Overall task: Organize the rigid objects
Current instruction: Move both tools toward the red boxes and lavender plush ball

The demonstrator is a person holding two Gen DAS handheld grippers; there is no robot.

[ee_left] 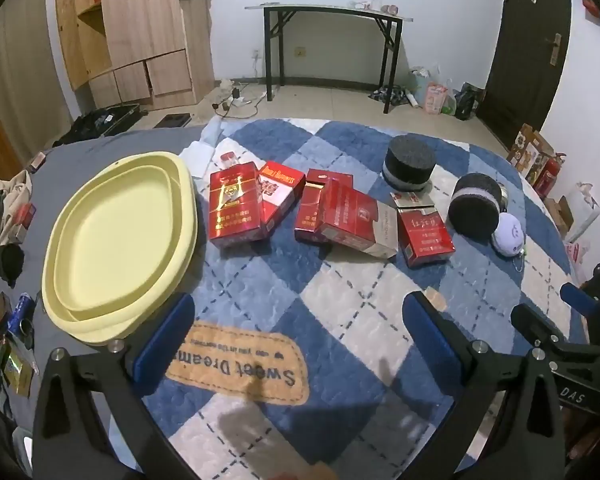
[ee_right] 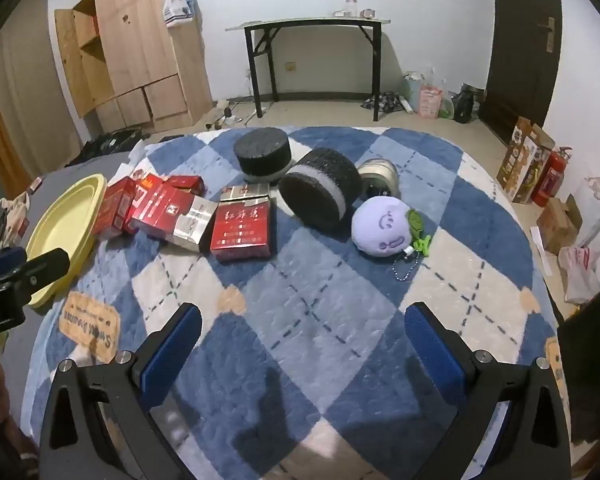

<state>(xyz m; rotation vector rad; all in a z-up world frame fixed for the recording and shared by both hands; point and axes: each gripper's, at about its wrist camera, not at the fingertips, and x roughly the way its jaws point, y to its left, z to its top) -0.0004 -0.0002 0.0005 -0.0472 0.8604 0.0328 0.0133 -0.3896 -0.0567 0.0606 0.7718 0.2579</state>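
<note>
Several red cigarette packs lie in a loose row on the blue-and-white checked mat. A pale yellow oval tray sits left of them. Two black-and-white foam discs lie behind the packs, one flat, one on its edge. A purple plush keychain lies at the right. My left gripper is open and empty above the mat's near side. My right gripper is open and empty, further right; it shows at the left wrist view's right edge.
A round metal tin lies behind the plush. Small boxes and clutter lie left of the tray on the grey sheet. A black folding table, a wooden cabinet and a dark door stand beyond.
</note>
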